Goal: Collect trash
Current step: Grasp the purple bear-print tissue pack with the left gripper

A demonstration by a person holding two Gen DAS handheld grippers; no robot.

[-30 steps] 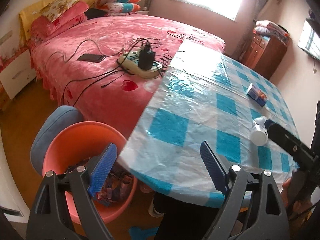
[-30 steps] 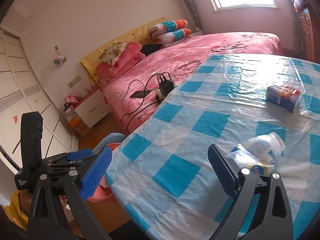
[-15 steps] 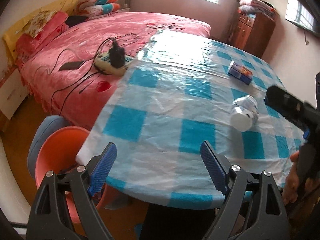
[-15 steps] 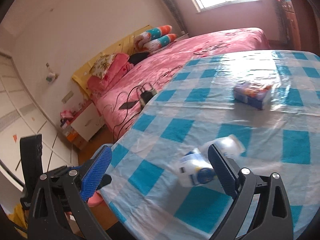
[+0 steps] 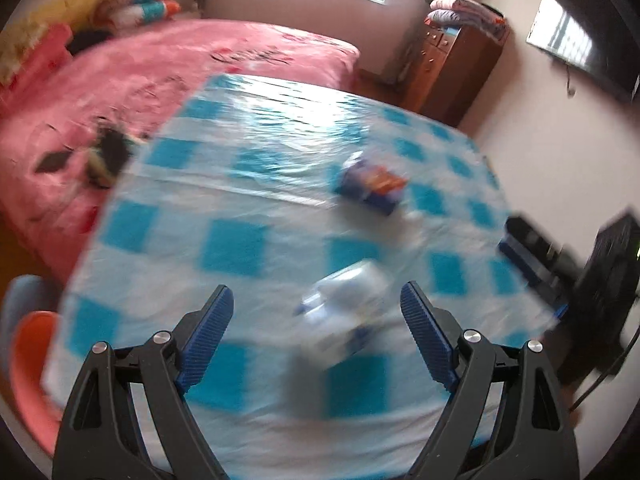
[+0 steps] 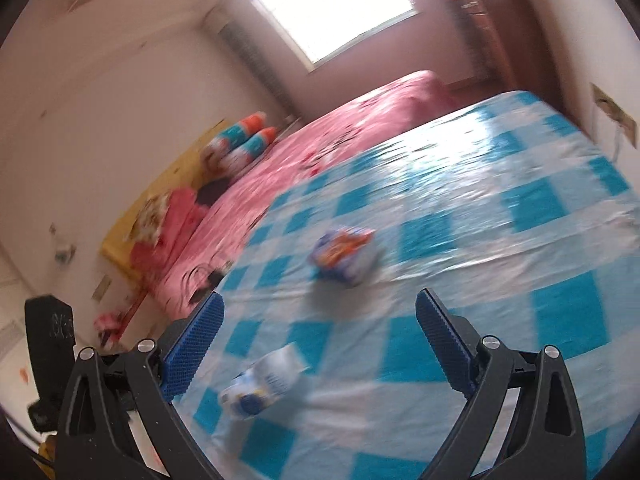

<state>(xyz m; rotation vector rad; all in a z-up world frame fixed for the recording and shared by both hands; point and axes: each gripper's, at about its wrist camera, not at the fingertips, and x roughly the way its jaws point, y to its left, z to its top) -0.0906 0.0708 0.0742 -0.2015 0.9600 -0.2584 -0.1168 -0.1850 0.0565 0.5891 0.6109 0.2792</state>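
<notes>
Left tool (image 5: 316, 312): its two blue pads stand wide apart at the bottom of the left view. Nothing is between them that they press on. It tips steeply down at the bench.
Right tool (image 6: 320, 320): its pads also stand wide apart, at the bottom of the right view. They hold nothing. It tips down less, and the room looks tilted in its view.
Right tool seen from the left: a dark, blurred shape with a blue pad at the right edge of the left view (image 5: 536, 264), over the bench's right side.
Left tool seen from the right: a black part shows at the lower left edge of the right view (image 6: 48, 344).
Bottle (image 5: 344, 312): a white bottle with blue on it lies on its side on the bench. In the left view it is low in the middle, between the left pads and just past them, not touched. In the right view (image 6: 260, 384) it is at the lower left, near the left pad.
Box (image 5: 372, 186): a small blue and orange box lies further up the bench, right of the middle. In the right view (image 6: 344, 256) it is in the middle, above the pads.
Bench (image 5: 240, 200): covered with a shiny blue and white checked cloth.
Bed (image 5: 120, 72): pink, at the upper left, beside the bench.
Bucket (image 5: 28, 368): orange, at the lower left edge of the left view, below the bench.
Blur: both views are smeared, so small marks cannot be read.
</notes>
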